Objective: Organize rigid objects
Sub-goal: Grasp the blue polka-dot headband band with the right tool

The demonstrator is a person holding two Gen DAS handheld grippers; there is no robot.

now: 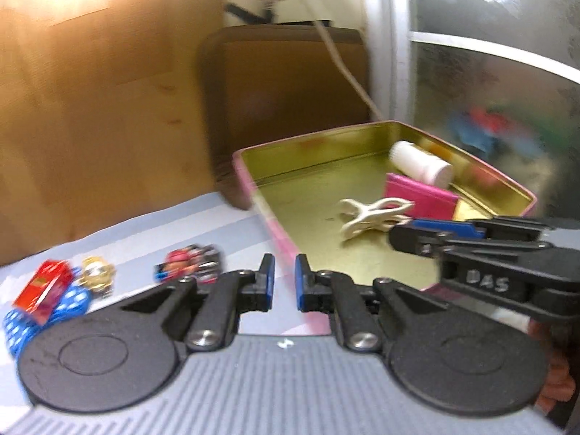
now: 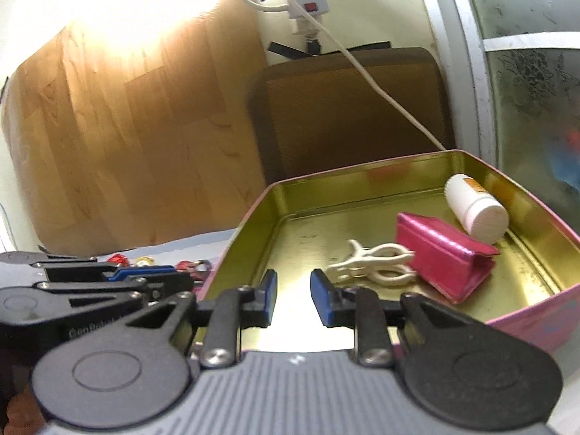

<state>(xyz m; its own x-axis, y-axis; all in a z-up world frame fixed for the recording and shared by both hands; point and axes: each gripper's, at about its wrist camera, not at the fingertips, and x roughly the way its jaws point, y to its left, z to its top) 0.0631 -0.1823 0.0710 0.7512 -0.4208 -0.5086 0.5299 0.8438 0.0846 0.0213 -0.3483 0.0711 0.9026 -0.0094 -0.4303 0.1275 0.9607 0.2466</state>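
Observation:
A pink tin [image 1: 246, 177] with a gold inside lies open on the striped table. In it are a white clip [image 1: 373, 214], a pink box [image 1: 420, 195] and a white bottle [image 1: 420, 163] lying on its side. My left gripper [image 1: 284, 282] hovers over the tin's near left corner, its blue pads a narrow gap apart with nothing between them. The right gripper [image 1: 406, 232] reaches in from the right, just short of the clip. In the right wrist view my right gripper [image 2: 293, 297] stands slightly open and empty before the clip [image 2: 373, 264], pink box [image 2: 442, 257] and bottle [image 2: 475, 210]. The left gripper [image 2: 170, 275] is beside it.
Left of the tin on the table lie a red box [image 1: 43, 290], a blue dotted piece [image 1: 69, 304], a gold trinket [image 1: 96, 273] and a small colourful item [image 1: 192, 262]. A brown chair back [image 1: 290, 90], a wooden panel [image 1: 90, 108] and a white cable [image 2: 380, 90] stand behind.

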